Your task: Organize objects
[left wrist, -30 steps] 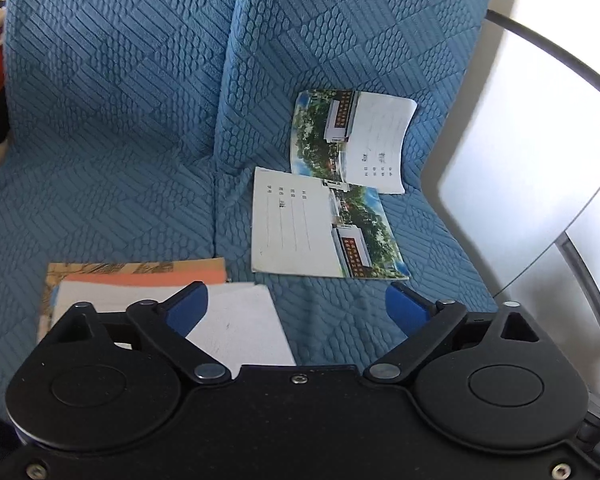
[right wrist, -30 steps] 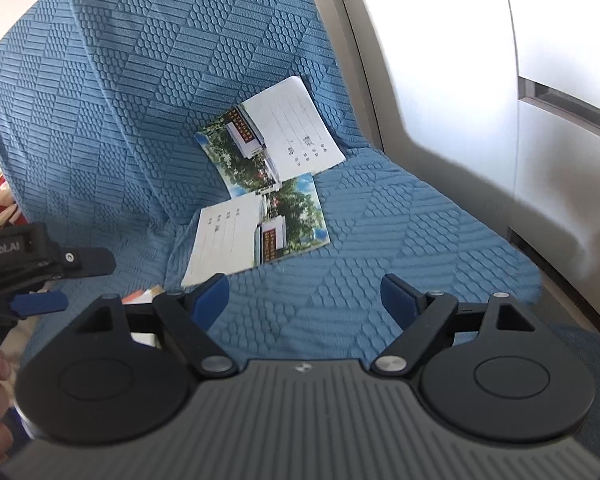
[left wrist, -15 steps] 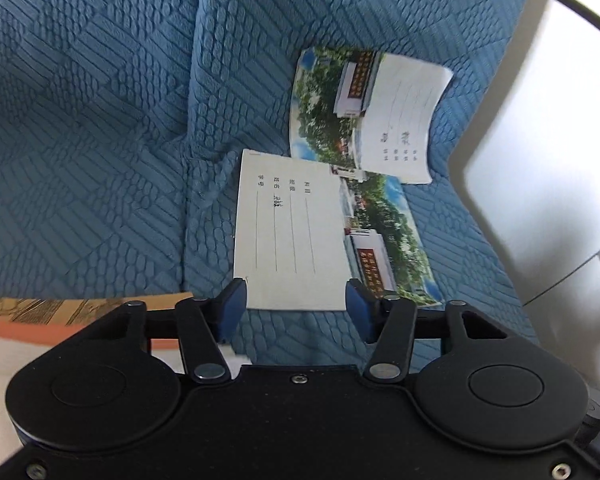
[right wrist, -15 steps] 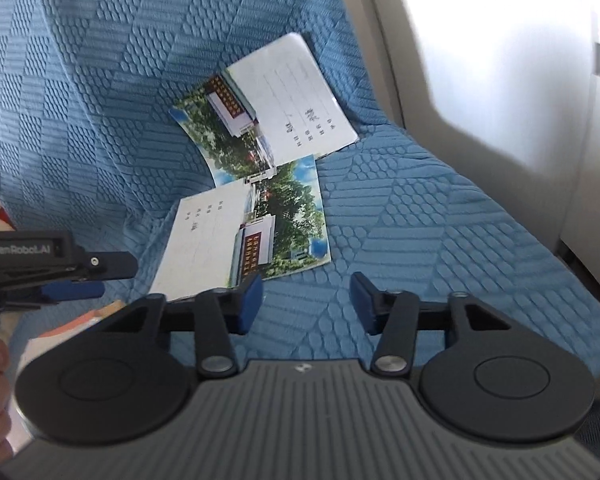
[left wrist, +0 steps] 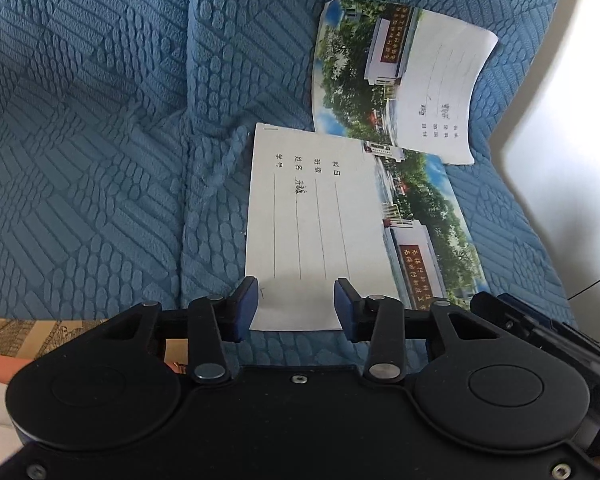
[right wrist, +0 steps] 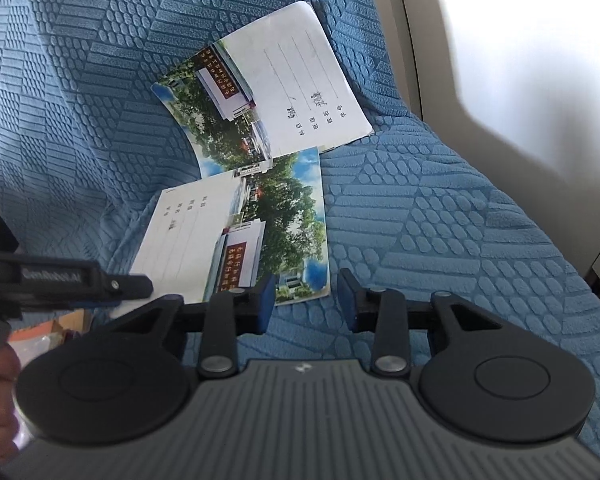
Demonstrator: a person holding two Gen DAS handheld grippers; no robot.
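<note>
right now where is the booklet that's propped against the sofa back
In the left wrist view the propped booklet is upper right, leaning on the blue sofa cover, its lower edge overlapping the flat booklet ahead of the left claw.

Left gripper (left wrist: 296, 304) closed in on the near booklet (left wrist: 320, 232), fingers narrowed, straddling its 6 o'clock edge. Right gripper (right wrist: 306, 300) advanced too, fingers narrowed, near the booklet's (right wrist: 240, 240) 5 o'clock corner.

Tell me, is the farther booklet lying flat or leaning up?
Leaning up. The farther booklet rests curved against the sofa backrest, bottom edge at the seat, while the nearer booklet lies flat.
</note>
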